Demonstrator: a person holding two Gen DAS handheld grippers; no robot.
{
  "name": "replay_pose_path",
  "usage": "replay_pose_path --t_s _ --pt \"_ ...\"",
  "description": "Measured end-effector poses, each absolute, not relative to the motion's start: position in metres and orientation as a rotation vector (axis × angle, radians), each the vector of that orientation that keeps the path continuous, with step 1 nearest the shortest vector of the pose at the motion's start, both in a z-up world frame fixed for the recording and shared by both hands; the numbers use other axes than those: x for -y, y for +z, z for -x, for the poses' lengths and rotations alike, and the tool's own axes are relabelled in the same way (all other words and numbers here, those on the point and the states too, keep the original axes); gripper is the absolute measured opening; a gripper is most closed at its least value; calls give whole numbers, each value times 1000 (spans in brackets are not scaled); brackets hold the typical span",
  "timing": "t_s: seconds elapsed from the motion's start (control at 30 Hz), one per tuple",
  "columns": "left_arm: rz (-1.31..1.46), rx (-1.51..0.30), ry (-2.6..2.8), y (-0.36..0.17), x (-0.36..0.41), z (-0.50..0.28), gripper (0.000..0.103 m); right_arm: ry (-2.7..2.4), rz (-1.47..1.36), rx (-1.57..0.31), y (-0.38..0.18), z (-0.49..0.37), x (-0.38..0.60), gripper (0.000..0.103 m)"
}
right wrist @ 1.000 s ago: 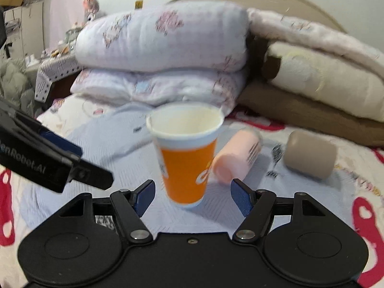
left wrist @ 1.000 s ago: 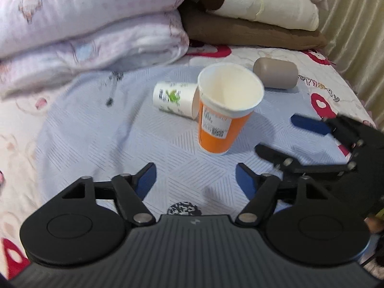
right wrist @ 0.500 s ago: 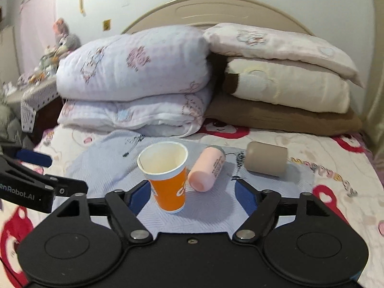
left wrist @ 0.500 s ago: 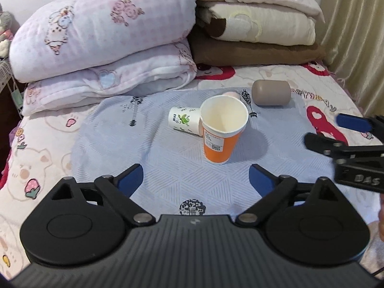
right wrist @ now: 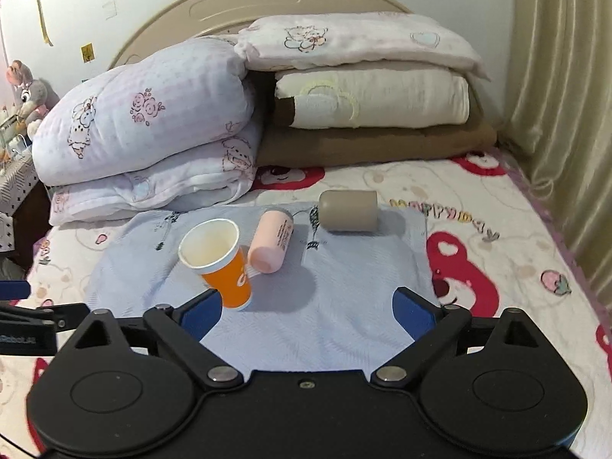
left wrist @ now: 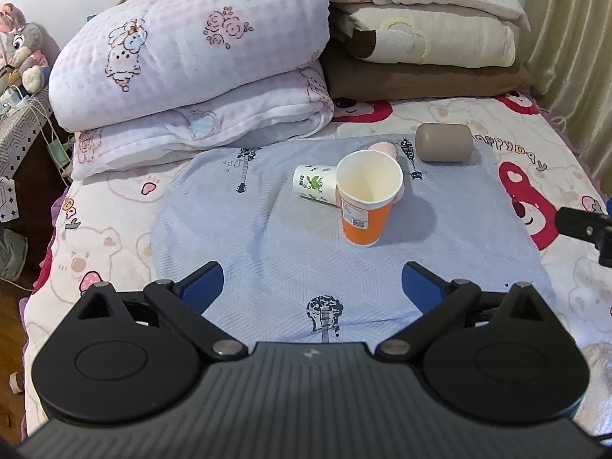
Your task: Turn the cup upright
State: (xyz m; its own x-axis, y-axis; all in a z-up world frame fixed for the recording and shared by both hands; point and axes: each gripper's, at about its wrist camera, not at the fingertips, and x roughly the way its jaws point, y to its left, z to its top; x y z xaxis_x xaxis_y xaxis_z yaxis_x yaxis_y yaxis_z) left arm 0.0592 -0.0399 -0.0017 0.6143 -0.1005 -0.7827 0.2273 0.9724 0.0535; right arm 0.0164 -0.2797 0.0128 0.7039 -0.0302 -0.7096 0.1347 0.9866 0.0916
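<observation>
An orange paper cup (left wrist: 366, 206) stands upright, mouth up, on a light blue cloth (left wrist: 267, 237) on the bed; it also shows in the right wrist view (right wrist: 220, 262). A white cup with a green print (left wrist: 314, 184) lies on its side just behind it. A pink cup (right wrist: 271, 244) and a grey-brown cup (right wrist: 348, 211) lie on their sides further back. My left gripper (left wrist: 313, 287) is open and empty, well short of the orange cup. My right gripper (right wrist: 307, 313) is open and empty, to the right of the orange cup.
Folded quilts (right wrist: 153, 141) and stacked pillows (right wrist: 367, 88) fill the head of the bed. A beige curtain (right wrist: 566, 114) runs along the right side. A side table with a plush toy (left wrist: 19, 49) stands at the far left. The bed sheet (right wrist: 497, 252) surrounds the cloth.
Both grippers have pulled back and up from the orange cup, which now looks smaller and farther away. The cup stands unmoved. Both jaws have opened wider.
</observation>
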Motion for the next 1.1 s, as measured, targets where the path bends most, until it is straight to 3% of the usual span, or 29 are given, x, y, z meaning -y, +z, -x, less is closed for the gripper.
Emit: replay_pose_path --t_s 1.1 --pt "-128 -829 -157 14 15 -22 101 -153 8 -724 37 42 236 98"
